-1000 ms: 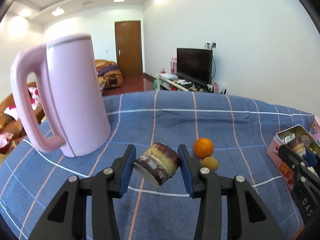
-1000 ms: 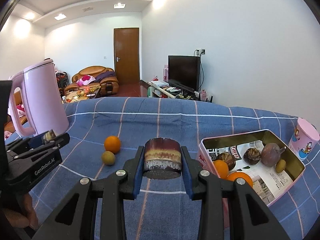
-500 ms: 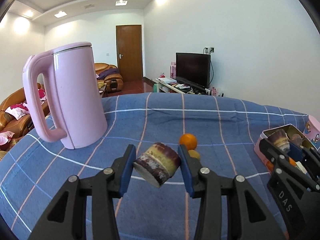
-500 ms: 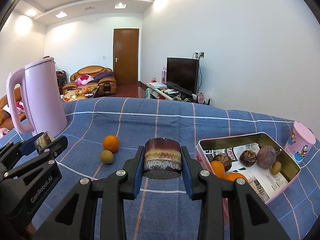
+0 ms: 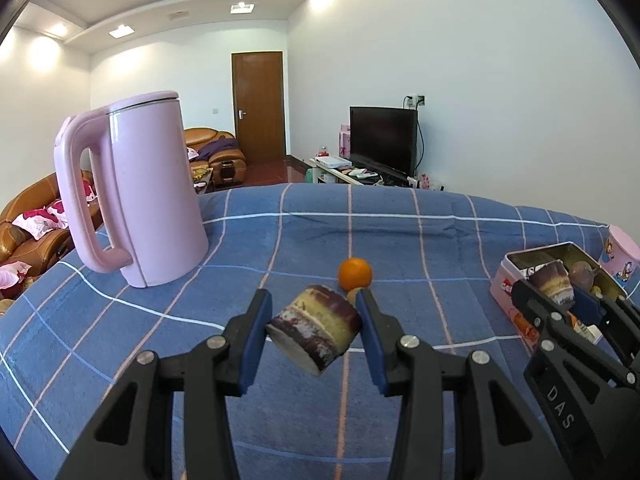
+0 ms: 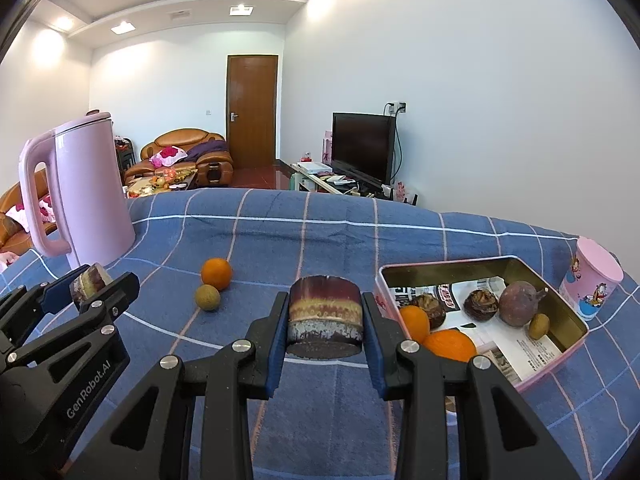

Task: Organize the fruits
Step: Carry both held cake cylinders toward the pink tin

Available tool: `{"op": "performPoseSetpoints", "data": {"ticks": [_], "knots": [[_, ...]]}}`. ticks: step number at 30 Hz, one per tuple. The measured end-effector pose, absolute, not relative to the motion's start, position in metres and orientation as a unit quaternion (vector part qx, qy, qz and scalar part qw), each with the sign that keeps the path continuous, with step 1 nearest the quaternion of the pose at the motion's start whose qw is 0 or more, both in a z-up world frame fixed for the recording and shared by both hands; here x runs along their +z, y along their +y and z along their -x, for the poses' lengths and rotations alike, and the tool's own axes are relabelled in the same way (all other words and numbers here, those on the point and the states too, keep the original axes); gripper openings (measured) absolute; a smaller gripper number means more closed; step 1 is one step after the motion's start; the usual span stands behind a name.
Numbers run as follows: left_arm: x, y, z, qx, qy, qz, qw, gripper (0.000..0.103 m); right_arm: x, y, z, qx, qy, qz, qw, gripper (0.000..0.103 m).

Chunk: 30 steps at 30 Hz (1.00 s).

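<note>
My left gripper (image 5: pixel 313 312) is shut on a tilted purple-and-yellow sugarcane piece (image 5: pixel 316 326), held above the blue checked cloth. My right gripper (image 6: pixel 325 308) is shut on a second, upright sugarcane piece (image 6: pixel 325 316), just left of the pink tin (image 6: pixel 440 266). An orange (image 6: pixel 216 273) and a small brown-green fruit (image 6: pixel 207 298) lie on the cloth between the two grippers. In the left wrist view the orange (image 5: pixel 355 273) shows past my right finger, which half hides the small fruit. The tin holds two oranges (image 6: pixel 450 344), two dark round fruits (image 6: pixel 481 305), a purple fruit (image 6: pixel 519 304) and a small green one.
A tall pink kettle (image 5: pixel 148 196) stands at the far left of the table. A pink cartoon cup (image 6: pixel 592 284) stands right of the tin. The table's far edge drops off towards a sofa, a door and a television.
My left gripper has slid to the right with its sugarcane piece, so the kettle now sits farther left and smaller in its view. The right gripper has barely moved. Both grips are unchanged.
</note>
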<state>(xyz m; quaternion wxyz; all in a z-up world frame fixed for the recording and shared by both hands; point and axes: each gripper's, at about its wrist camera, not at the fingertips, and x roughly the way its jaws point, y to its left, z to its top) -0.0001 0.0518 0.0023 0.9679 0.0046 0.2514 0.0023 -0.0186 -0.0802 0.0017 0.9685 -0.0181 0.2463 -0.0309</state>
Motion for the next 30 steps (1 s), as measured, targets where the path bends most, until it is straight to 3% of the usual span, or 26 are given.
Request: {"op": "performPoseSetpoints", "data": {"ticks": [30], "knots": [[0.001,-0.026,0.022,-0.039,0.254,-0.019,0.966,0.045,0.005,-0.156,0.048,-0.065,0.239,0.036,0.968,0.036]]}}
